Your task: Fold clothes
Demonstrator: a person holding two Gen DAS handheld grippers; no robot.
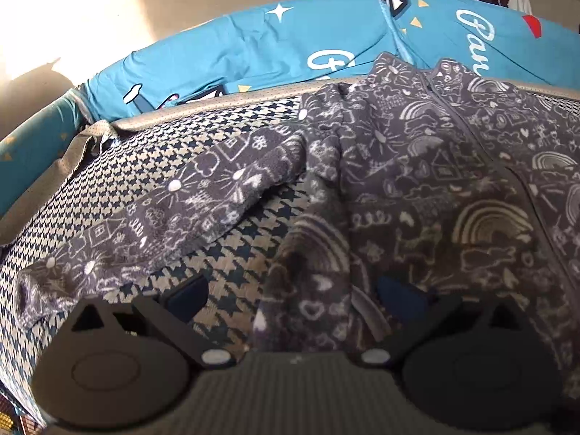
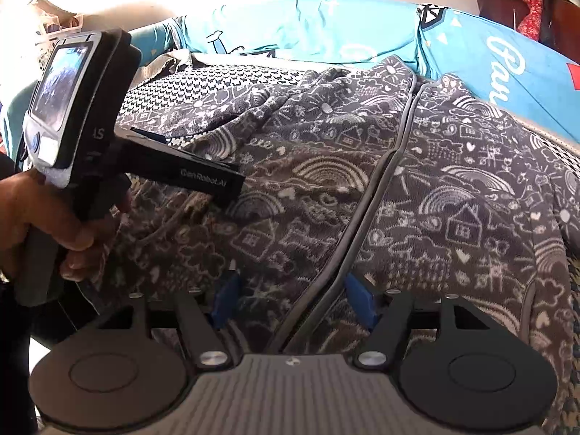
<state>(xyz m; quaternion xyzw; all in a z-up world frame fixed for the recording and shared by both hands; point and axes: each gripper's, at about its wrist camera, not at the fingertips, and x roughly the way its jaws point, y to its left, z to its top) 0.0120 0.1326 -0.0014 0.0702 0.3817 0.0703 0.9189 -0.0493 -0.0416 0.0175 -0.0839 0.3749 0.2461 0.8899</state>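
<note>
1. left gripper: jaws wide apart, nothing clamped between the blue pads; angled down, low over the garment.
2. right gripper: jaws wide apart too, blue pads clear on both sides, pointing forward and down.
3. in the right wrist view, a hand is wrapped round the left gripper's handle, fingers curled under, device body tilted right.

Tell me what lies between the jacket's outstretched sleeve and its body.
In the left wrist view, a bare wedge of the houndstooth cover shows between the sleeve and the jacket body; nothing else lies there.
</note>
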